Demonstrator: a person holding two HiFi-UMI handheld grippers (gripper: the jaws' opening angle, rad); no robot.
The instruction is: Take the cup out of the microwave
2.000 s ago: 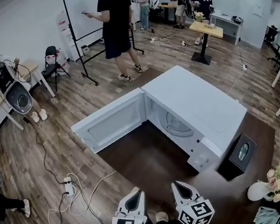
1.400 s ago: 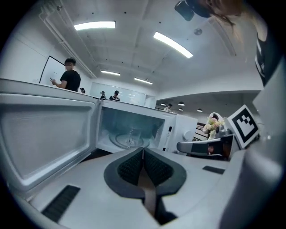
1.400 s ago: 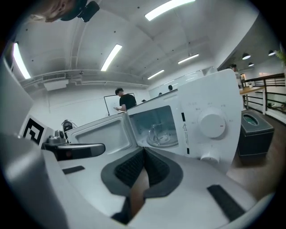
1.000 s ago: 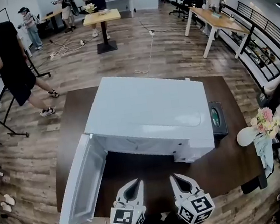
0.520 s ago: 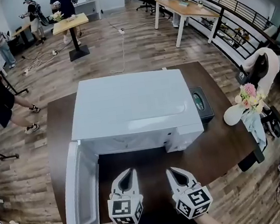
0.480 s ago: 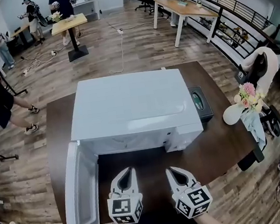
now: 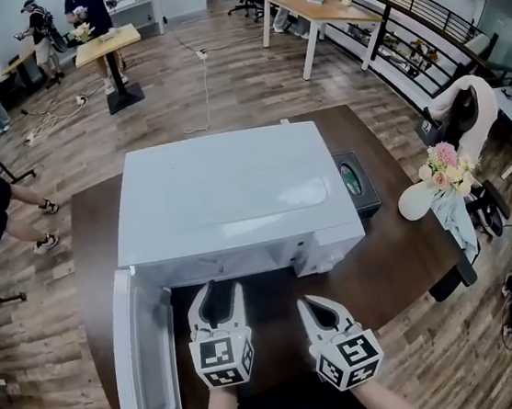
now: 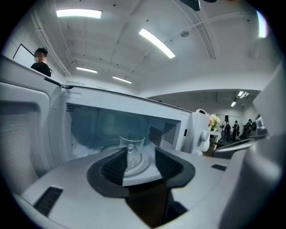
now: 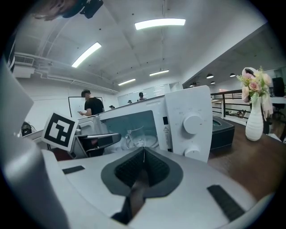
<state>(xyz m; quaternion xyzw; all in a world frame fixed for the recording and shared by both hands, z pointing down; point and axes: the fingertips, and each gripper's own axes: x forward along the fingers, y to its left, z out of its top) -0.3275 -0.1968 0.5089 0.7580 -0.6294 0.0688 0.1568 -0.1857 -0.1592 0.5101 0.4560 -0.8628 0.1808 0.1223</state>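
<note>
Left tongs [image 7: 216,293] opening, empty; right tongs [image 7: 322,307] pressed together.

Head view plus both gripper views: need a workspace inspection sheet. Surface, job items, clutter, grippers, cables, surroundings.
Surface: dark brown table, carrying the microwave.
Job's things: white microwave with its door swung open to the left; clear cup upright on the turntable inside.
Clutter: dark box beside the microwave; white vase of flowers near the table's right edge.
Grippers: left gripper at the oven mouth, jaws opening, nothing between them, cup straight ahead. Right gripper in front of the microwave, jaws together, empty.
Cables: one white cable on the floor beyond the table.
Surroundings: wooden floor, desks and several people in the background.
</note>
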